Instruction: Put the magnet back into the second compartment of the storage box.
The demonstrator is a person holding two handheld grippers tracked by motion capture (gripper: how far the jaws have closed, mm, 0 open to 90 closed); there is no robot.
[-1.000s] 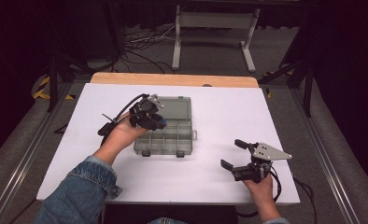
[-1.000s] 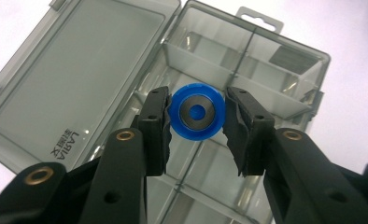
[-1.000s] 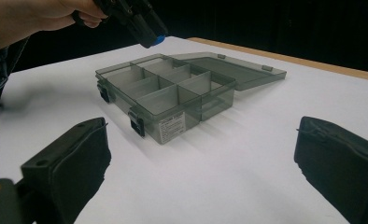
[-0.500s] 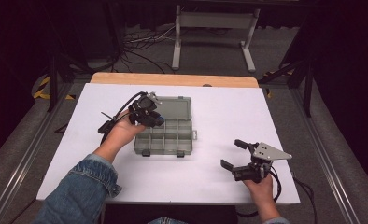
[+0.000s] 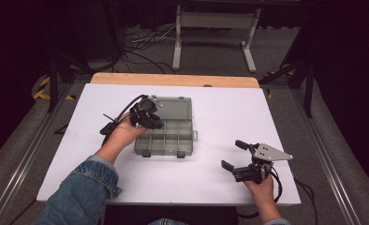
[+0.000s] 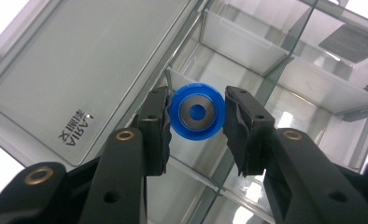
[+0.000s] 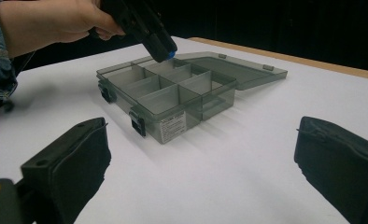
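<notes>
Blue ring-shaped part (image 6: pixel 196 112) sits pinched in the left claw (image 6: pixel 197 122), poised over a compartment near the hinge at about ten o'clock of the open organizer box (image 5: pixel 173 140), so dropping it in remains, while the right claw (image 5: pixel 236 157) waits agape, empty, on the tabletop (image 5: pixel 229 112).
</notes>
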